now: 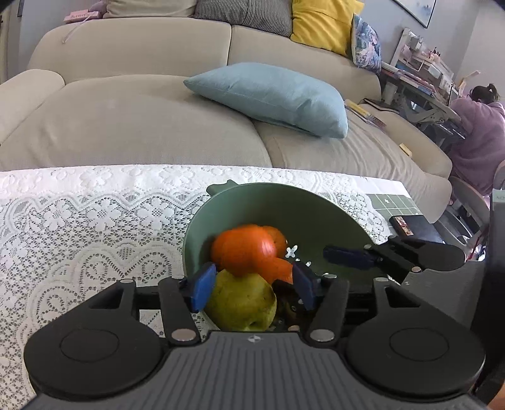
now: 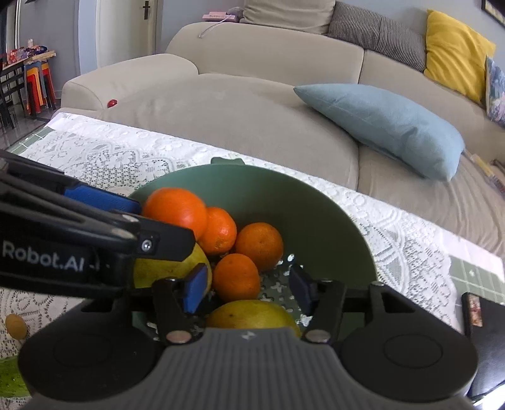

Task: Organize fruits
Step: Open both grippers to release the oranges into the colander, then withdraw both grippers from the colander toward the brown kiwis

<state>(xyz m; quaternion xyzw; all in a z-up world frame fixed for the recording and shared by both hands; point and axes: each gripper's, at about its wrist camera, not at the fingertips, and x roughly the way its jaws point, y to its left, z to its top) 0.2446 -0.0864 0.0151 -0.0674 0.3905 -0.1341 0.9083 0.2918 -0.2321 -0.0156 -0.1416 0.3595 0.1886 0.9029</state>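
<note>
— Inside the green bowl [image 2: 315,220], where were the fruits?
— The oranges [image 2: 221,233] sat at ten o'clock, the pears [image 2: 252,315] at six.
— And the tongs?
— The left gripper [image 1: 252,284] and the right gripper [image 2: 246,287] both stood half open, gripping nothing.

Beige sofa [image 1: 142,120], pale blue cushion [image 1: 271,94] (lying flat), yellow cushion [image 1: 322,22], lace tablecloth [image 1: 94,214], possibly stacked stools [image 2: 38,85].

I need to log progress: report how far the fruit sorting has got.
Done: four oranges and two yellow-green fruits lie in the green bowl. In hand: nothing; both hand-held grippers, left and right, stand open over it. Left: a small yellow fruit on the lace cloth.
</note>
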